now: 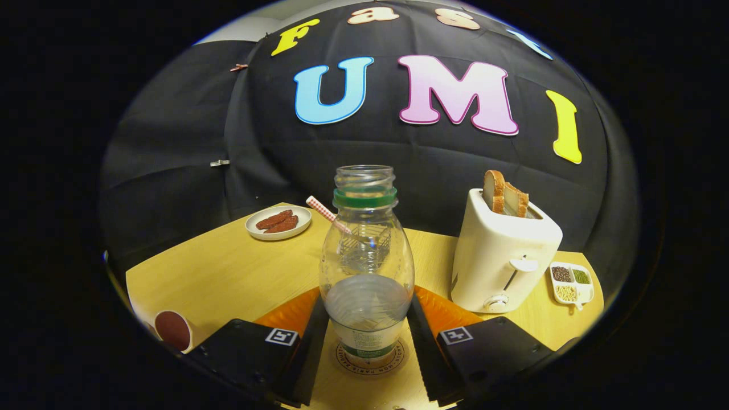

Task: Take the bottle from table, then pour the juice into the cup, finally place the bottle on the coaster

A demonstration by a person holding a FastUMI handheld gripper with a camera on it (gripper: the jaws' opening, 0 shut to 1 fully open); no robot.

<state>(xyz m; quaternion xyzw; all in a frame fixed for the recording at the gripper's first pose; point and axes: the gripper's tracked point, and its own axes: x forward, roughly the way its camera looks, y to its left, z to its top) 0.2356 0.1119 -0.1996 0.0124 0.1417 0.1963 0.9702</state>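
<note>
Between my fingers [310, 347] stands the bottle [367, 267], clear glossy plastic, ribbed at the threaded neck, with a smooth plastic collar ring and a paper-looking label at its foot; both fingers look pressed against its sides, over a round coaster [369, 364] with a matt printed face. The table [228, 273] is pale wood-grain laminate, smooth with a soft sheen, and the booth wall [171, 142] is matt creased cloth. The toaster [501, 256] has a smooth satin shell, plastic by its look, the plate [278, 222] and divided dish [572, 283] are glossy glazed ware, the straw [328, 214] is checked paper, the bread [504, 195] rough-crusted.
</note>
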